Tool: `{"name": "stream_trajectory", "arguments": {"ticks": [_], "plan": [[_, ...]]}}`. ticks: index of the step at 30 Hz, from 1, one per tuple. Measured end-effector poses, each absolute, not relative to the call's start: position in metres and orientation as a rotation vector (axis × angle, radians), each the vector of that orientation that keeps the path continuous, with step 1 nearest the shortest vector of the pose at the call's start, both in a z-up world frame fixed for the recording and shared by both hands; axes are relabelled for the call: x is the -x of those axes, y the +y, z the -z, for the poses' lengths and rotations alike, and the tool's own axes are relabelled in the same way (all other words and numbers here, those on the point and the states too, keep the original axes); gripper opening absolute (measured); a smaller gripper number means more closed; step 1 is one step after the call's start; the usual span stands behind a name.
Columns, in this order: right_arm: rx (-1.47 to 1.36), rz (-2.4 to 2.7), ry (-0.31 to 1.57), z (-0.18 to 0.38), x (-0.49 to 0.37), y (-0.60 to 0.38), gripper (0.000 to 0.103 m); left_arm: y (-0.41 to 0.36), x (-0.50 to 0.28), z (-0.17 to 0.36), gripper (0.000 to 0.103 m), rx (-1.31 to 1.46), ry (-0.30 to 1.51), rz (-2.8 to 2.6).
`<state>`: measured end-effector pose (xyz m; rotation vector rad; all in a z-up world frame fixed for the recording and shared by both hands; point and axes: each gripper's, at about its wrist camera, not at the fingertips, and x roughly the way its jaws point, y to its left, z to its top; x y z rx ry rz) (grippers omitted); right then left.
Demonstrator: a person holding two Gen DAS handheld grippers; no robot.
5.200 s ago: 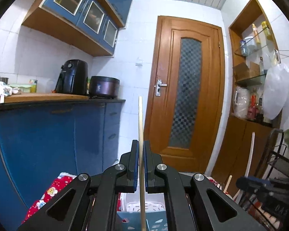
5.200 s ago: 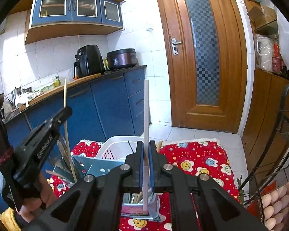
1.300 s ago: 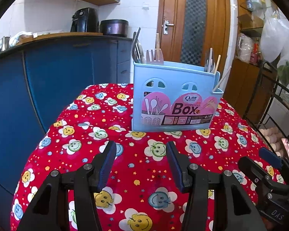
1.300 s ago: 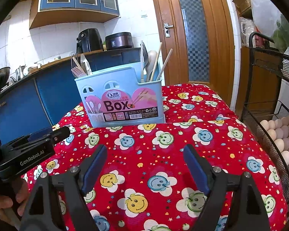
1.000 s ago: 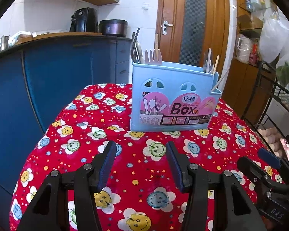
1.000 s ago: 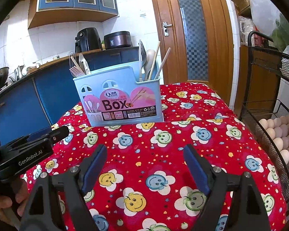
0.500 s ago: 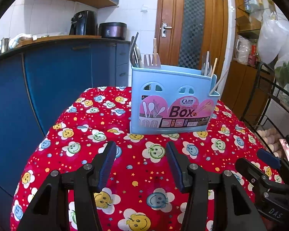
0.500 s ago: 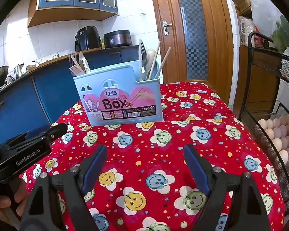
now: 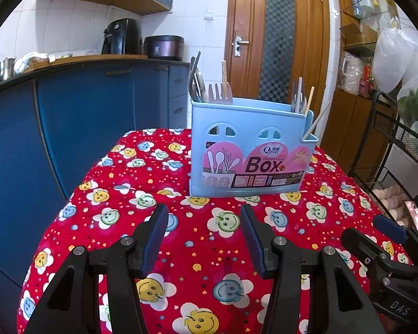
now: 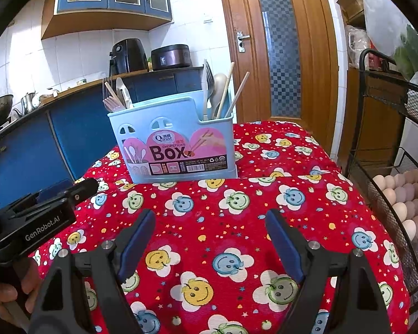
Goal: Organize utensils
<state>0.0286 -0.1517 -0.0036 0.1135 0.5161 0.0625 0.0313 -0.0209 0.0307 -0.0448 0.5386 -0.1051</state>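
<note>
1. Left gripper [image 9: 203, 228]: fingers spread apart with nothing between them, held low over the bench [image 9: 78, 222], which was draped in a red cloth with smiley flowers.
2. Right gripper [image 10: 210, 231]: fingers likewise spread wide and empty. Its own view alone showed a tray of eggs [image 10: 398, 194] in a black wire rack right of the fingers, and the person's left hand [image 10: 11, 300] around the other gripper's handle.
3. Left view alone showed a white plastic bag [image 9: 393, 55] hanging up right, beyond the fingers.
4. Utensil box [image 9: 250, 150]: pale blue plastic, pink label reading "Box", upright on the cloth straight ahead of both pairs of fingers and well apart from them.
5. Box contents: forks [image 9: 218, 91] and metal handles in the compartment left of the fingers; chopsticks [image 10: 237, 94] and a spoon in the right one, the chopsticks leaning right.
6. Background: blue cabinets, wooden door [image 10: 278, 44].
</note>
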Motion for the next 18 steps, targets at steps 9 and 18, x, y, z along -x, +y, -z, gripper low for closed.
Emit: {"name": "stream_trajectory", "arguments": {"ticks": [9,18], "plan": [[-0.111,-0.063,0.515,0.0026,-0.0281,-0.1523,0.083,-0.0211,-0.0298,-0.0326,0.055,0.042,0.532,0.104],[-0.109,-0.064,0.517,0.0009,-0.0281,-0.1516,0.083,-0.0209,-0.0293,-0.0329,0.055,0.042,0.53,0.104]]}}
